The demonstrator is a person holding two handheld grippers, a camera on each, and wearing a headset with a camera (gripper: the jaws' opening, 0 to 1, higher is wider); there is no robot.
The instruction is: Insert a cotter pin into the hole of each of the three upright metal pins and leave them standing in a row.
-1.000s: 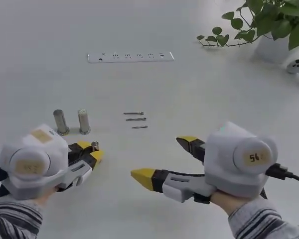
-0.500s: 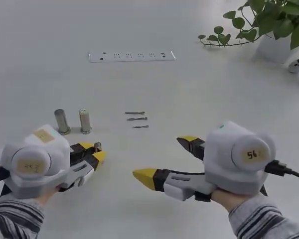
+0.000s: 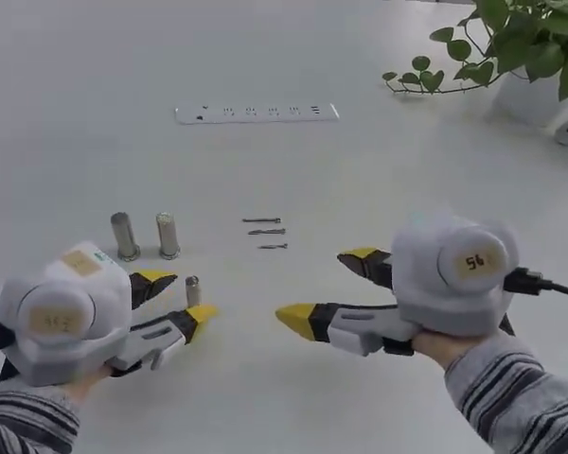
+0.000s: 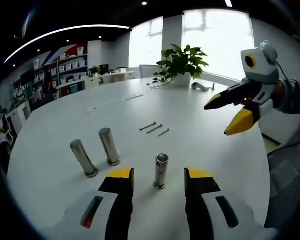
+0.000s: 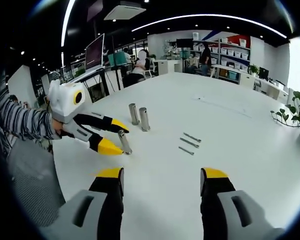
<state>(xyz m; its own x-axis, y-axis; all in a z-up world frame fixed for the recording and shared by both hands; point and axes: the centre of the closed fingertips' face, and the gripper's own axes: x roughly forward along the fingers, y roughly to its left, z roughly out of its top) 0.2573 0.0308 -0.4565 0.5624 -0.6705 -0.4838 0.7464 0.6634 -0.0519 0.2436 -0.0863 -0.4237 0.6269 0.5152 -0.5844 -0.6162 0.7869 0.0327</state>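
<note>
One metal pin (image 4: 160, 171) stands upright on the white worktop (image 3: 360, 151), nearer the front edge than the rest. It sits between the yellow tips of the left gripper (image 4: 160, 174). The left gripper's jaws are apart, one on either side of the pin, with a gap showing on both sides, so they do not clamp it. In the head view this pin (image 3: 192, 290) is just ahead of the left gripper (image 3: 189, 294), which points away and to the right from a hand at the front left. A striped sleeve (image 3: 24, 426) lies at that corner.

The two other metal pins (image 3: 124, 235) are also upright. They stand side by side, close together, a little farther back and to the left. The three cotter pins (image 3: 266, 232) lie flat in a short stack of parallel lines to the right of them, well apart from all the metal pins.

The right gripper (image 3: 314, 285) hovers near the front right, rolled on its side and pointing left toward the pins. Its jaws are wide apart and hold nothing. The right gripper view looks between its own tips (image 5: 162, 173) at bare worktop. A cable (image 3: 549, 286) runs off to the right from its body.

A power strip (image 3: 256, 113) lies toward the far edge, and a potted plant (image 3: 516, 43) stands at the far right corner.
</note>
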